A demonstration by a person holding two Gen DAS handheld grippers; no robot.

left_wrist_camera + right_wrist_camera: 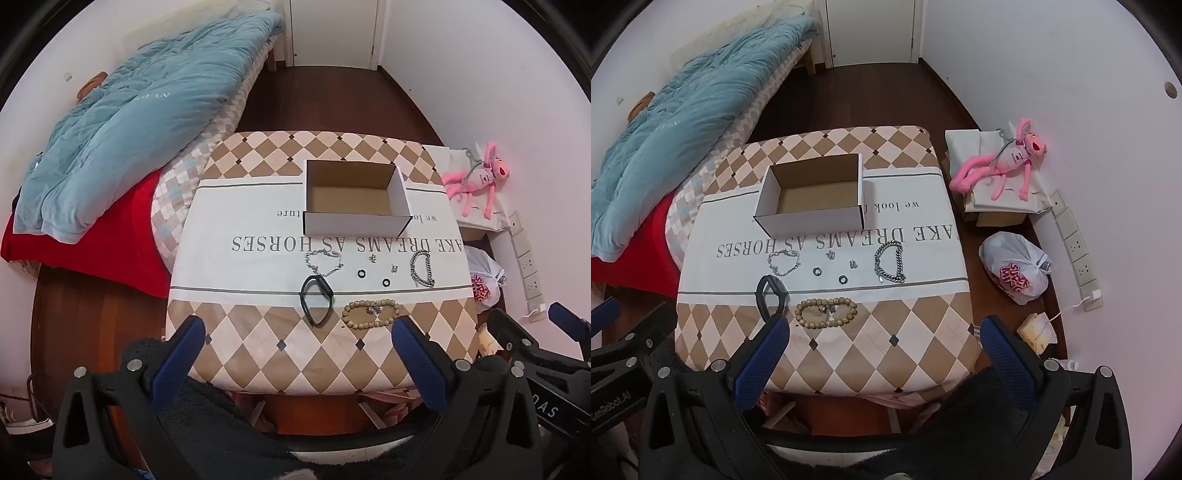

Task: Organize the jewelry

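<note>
Both hand-held grippers hover at the near edge of the surface (pixel 258 354), jaws spread wide and holding nothing: the left hand-held gripper (pixel 299 350) and the right hand-held gripper (pixel 882 349). The jewelry lies in a loose group near them: a wooden bead bracelet (pixel 370 313) nearest, a black band (pixel 316 300) to its left, a thin silver chain (pixel 323 262) beyond that, a heavy silver chain (pixel 422 268) at right, and what seem to be two small dark rings (pixel 361 273) between. Farther off stands an open cardboard box (pixel 354 199).

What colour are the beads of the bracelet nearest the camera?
Light tan, wood-like beads; clearest in the right wrist view.
</note>
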